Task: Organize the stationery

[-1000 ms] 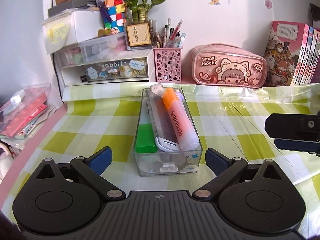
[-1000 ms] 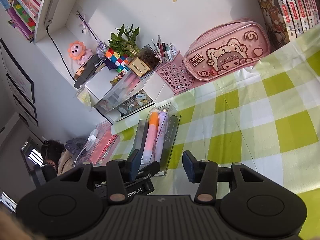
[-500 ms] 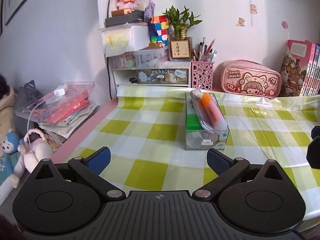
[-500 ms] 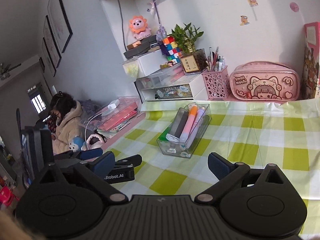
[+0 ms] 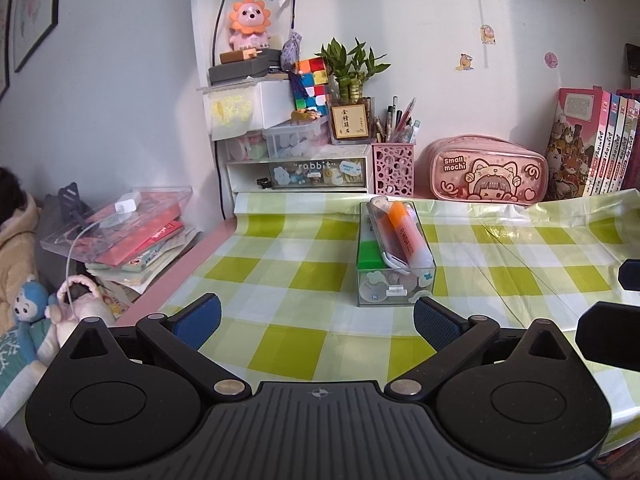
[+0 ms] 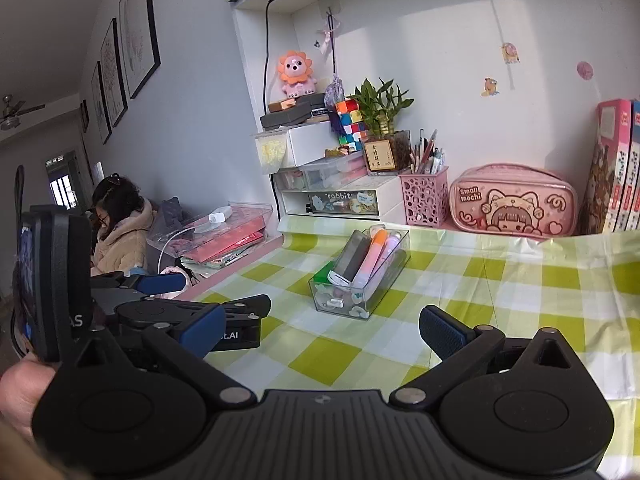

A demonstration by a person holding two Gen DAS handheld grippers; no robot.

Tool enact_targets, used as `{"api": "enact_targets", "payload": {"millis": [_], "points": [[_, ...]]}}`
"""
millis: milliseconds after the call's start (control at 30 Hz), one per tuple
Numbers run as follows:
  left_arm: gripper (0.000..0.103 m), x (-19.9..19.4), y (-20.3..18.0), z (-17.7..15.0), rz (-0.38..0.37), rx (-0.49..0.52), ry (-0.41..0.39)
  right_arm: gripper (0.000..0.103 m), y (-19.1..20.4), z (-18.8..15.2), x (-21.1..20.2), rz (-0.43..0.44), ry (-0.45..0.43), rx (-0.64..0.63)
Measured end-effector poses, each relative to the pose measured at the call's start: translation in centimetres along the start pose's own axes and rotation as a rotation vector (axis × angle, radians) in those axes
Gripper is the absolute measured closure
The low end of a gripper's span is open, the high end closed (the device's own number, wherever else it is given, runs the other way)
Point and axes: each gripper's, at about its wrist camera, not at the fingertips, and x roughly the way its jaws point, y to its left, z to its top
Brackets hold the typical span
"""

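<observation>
The clear plastic organizer box (image 5: pixel 394 276) sits mid-table (image 5: pixel 280 344), holding an orange highlighter (image 5: pixel 408 236) and pens. It looks light, rigid, slick; grip its short walls. Left gripper (image 5: pixel 316 316) and right gripper (image 6: pixel 320 326): jaws spread, empty.

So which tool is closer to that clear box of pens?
Left, narrowly. The left tool faces the clear box straight on, just short of it; the right tool sits off to its right.

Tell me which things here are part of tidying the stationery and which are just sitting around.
Job: clear organizer box, orange highlighter, green eraser, both open grippers.
Background: pink pencil case, pen cup, Rubik's cube, books.
</observation>
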Motion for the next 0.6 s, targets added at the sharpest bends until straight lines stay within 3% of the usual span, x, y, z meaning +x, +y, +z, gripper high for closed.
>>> {"api": "enact_targets", "payload": {"millis": [167, 600], "points": [[0.005, 0.50, 0.73, -0.22, -0.009, -0.022, 0.013, 0.010, -0.20, -0.22, 0.43, -0.042, 0.012, 0.030], [0.005, 0.60, 0.16, -0.55, -0.034, 0.004, 0.028, 0.010, -0.32, -0.39, 0.91, -0.035, 0.022, 0.046]]}}
